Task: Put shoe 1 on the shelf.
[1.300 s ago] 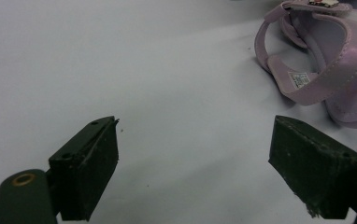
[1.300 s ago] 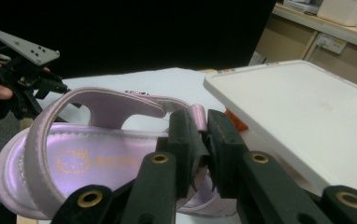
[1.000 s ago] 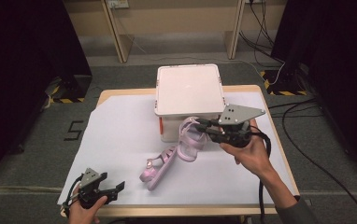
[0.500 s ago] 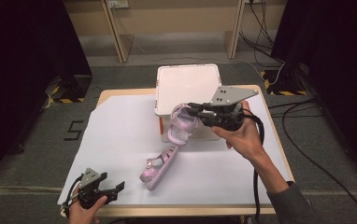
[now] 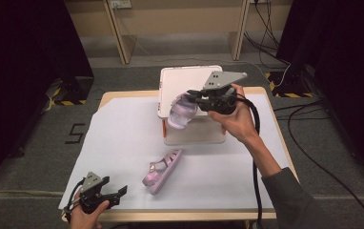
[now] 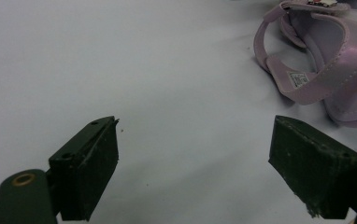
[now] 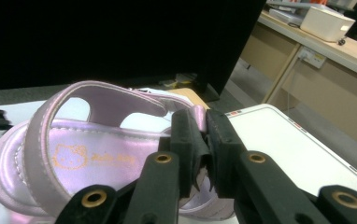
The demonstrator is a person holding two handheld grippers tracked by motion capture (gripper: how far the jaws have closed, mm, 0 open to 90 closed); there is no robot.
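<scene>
Right claw [image 5: 193,97] grasping shiny pink plastic sandal [image 5: 179,112] above white lidded box [image 5: 189,82], left claw [image 5: 118,194] released near second pink sandal [image 5: 161,165] on worktop [image 5: 123,138]

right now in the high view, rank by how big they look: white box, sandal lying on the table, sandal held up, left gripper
1. white box
2. sandal lying on the table
3. left gripper

The held sandal in the right gripper is raised toward the camera and partly hidden, so I would not rank it against its mate.
</scene>
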